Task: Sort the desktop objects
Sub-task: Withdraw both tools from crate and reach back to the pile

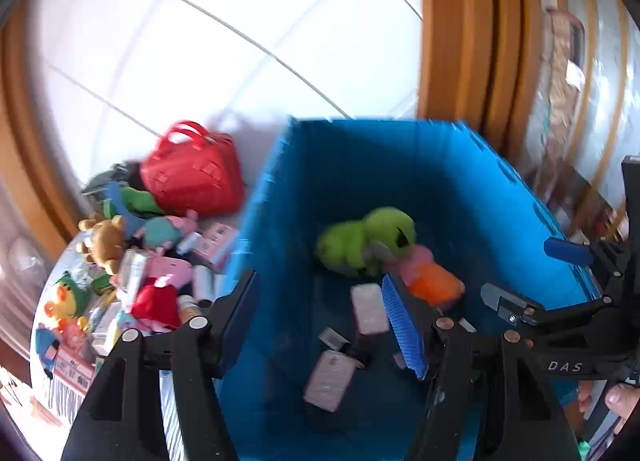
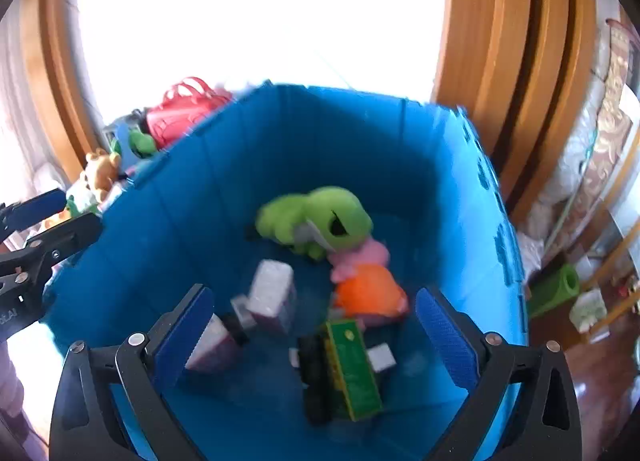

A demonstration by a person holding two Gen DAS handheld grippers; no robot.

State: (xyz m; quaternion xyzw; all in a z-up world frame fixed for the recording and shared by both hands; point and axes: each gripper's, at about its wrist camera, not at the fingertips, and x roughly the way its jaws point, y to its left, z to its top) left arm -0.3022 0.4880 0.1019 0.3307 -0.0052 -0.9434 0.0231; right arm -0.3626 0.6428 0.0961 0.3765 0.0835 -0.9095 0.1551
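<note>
Plush frog (image 2: 316, 219), boxes in bin (image 2: 224, 149); toy pile (image 1: 132, 261) left.

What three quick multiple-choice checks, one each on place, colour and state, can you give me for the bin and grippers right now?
1. Where is the green plush toy?
A. inside the blue bin
B. on the table beside the red bag
C. between the right gripper's fingers

2. What colour is the long flat box lying in the bin?
A. red
B. green
C. white

3. How does the right gripper stand?
A. shut on a plush
B. shut with nothing in it
C. open with nothing in it

Answers: 1 A, it lies on the bin floor next to a pink and orange plush; 2 B, its top face is green; 3 C, the blue pads stand wide apart above the bin.
</note>
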